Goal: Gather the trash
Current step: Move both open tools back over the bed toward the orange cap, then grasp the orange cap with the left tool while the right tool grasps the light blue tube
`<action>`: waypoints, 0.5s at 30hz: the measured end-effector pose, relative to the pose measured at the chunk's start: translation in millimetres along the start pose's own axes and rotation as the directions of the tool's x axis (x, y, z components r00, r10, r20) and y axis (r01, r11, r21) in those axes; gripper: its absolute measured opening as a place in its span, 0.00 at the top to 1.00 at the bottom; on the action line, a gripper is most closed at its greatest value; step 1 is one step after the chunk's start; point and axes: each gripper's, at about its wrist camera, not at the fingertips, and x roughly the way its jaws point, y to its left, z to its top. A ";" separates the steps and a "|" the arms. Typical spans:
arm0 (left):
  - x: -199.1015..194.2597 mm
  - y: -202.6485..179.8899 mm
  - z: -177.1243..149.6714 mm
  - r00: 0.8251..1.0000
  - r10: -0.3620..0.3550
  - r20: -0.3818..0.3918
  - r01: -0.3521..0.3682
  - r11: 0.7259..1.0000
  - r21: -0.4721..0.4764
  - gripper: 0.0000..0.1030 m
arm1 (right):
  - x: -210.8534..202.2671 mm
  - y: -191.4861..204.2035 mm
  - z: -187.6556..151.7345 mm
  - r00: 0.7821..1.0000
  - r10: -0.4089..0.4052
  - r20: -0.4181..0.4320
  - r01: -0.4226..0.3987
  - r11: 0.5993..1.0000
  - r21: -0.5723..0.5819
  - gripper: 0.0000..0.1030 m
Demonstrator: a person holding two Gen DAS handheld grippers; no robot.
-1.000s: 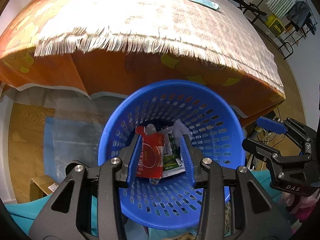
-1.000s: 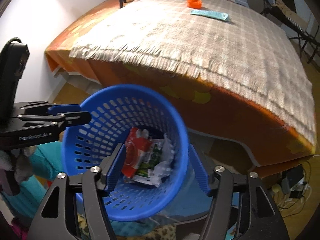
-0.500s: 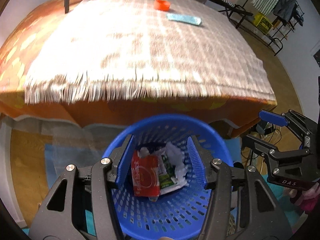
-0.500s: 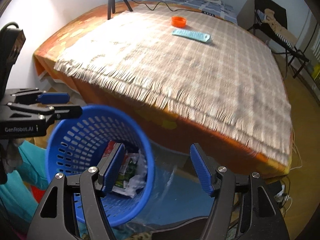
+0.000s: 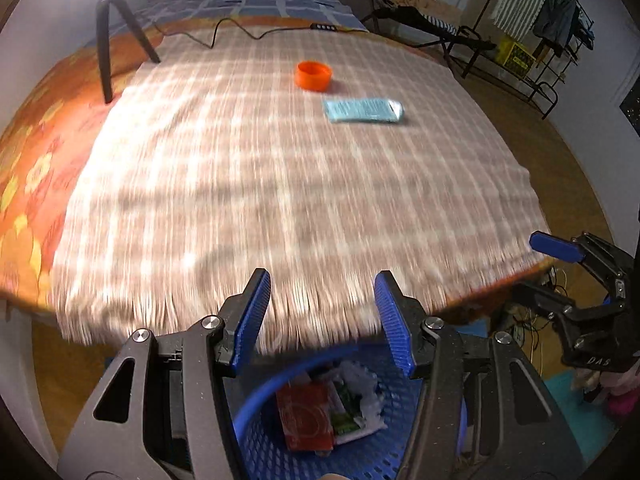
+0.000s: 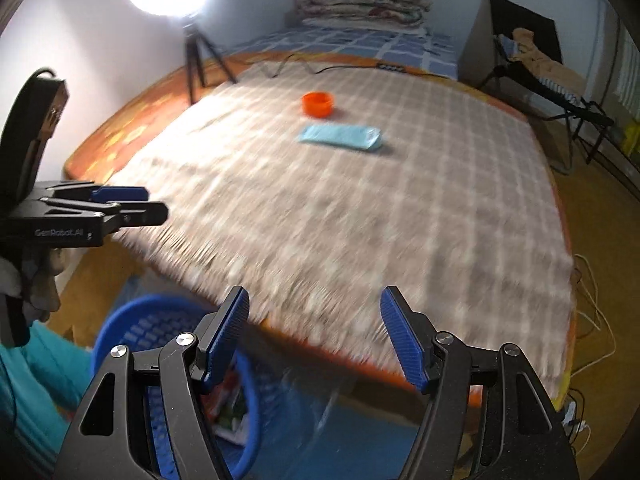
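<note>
Nothing is held between the blue pads of the left gripper [image 5: 322, 316], whose jaws stand about half apart; a second ago a red packet [image 5: 306, 416] was seen between them over the blue basket [image 5: 256, 400], and it is now seen lying inside the basket with green-and-white wrappers [image 5: 356, 408] beside it. The right gripper [image 6: 314, 332] is likewise spread wide and empty, as it was a second ago. Both views have been lifted away from the basket, which has slipped to the bottom edge of each picture, and turned toward the bed.

From this it may be judged that one drop has been completed and that the next piece is being sought. Two candidates are left on the plaid blanket [image 5: 280, 184]: an orange cap [image 5: 314, 75] well toward the far edge, and a pale blue packet [image 5: 362, 111] just nearer and to its right, the two close but apart. The near, fringed edge of the blanket is hung over the basket's rim in the left view.

Under the blanket an orange flowered sheet [image 5: 28, 168] is shown along the left edge. A tripod [image 5: 110, 36] with a bright lamp is stood at the far left corner, and a black cable [image 5: 248, 34] is trailed along the far edge. Folded bedding, a folding chair and a clothes rack [image 5: 552, 28] are seen beyond, over a wooden floor. Both pictures are blurred by motion.
</note>
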 end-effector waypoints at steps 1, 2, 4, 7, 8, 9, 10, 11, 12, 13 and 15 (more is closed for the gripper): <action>1.6 1.3 6.3 1.000 -0.004 0.008 0.004 1.000 -0.001 0.46 | 2.1 -3.8 4.6 1.000 -0.002 0.000 0.002 1.000 0.011 0.34; 3.4 2.0 11.9 1.000 -0.009 0.015 0.009 1.000 -0.001 0.46 | 5.2 -9.2 11.0 1.000 0.000 0.003 0.000 1.000 0.028 0.34; 10.1 2.8 28.2 0.999 -0.004 0.032 0.004 1.000 0.005 0.46 | 10.6 -19.3 21.9 1.000 -0.002 0.016 0.001 0.998 0.066 0.34; 19.2 5.6 49.9 0.998 -0.004 0.057 0.004 1.000 0.006 0.46 | 19.7 -31.4 39.4 0.999 0.009 0.036 -0.013 0.993 0.115 0.34; 22.8 7.0 57.1 0.998 -0.002 0.063 0.001 1.000 0.003 0.46 | 23.2 -35.3 45.7 0.999 0.008 0.044 -0.013 0.992 0.128 0.34; 26.5 8.2 63.9 0.998 -0.004 0.069 0.004 1.000 0.000 0.46 | 27.2 -39.2 51.6 0.999 0.010 0.051 -0.017 0.990 0.140 0.34; 29.6 9.4 69.3 0.997 -0.007 0.074 0.007 1.000 -0.001 0.46 | 30.3 -42.2 56.0 0.998 0.015 0.057 -0.023 0.988 0.150 0.34; 33.6 10.5 76.0 0.997 -0.007 0.079 0.007 1.000 -0.001 0.46 | 35.0 -45.7 61.4 0.998 0.025 0.061 -0.035 0.986 0.165 0.34; 36.2 11.6 80.4 0.996 -0.006 0.084 0.006 1.000 -0.002 0.46 | 39.8 -48.6 66.2 0.997 0.036 0.063 -0.047 0.983 0.178 0.34; 40.2 12.6 86.8 0.996 -0.008 0.089 0.008 1.000 -0.001 0.46 | 44.7 -51.6 70.9 0.997 0.048 0.066 -0.060 0.980 0.192 0.34; 48.9 13.8 98.8 0.996 -0.002 0.094 0.001 1.000 0.004 0.46 | 53.7 -56.9 78.2 0.996 0.056 0.074 -0.071 0.974 0.217 0.34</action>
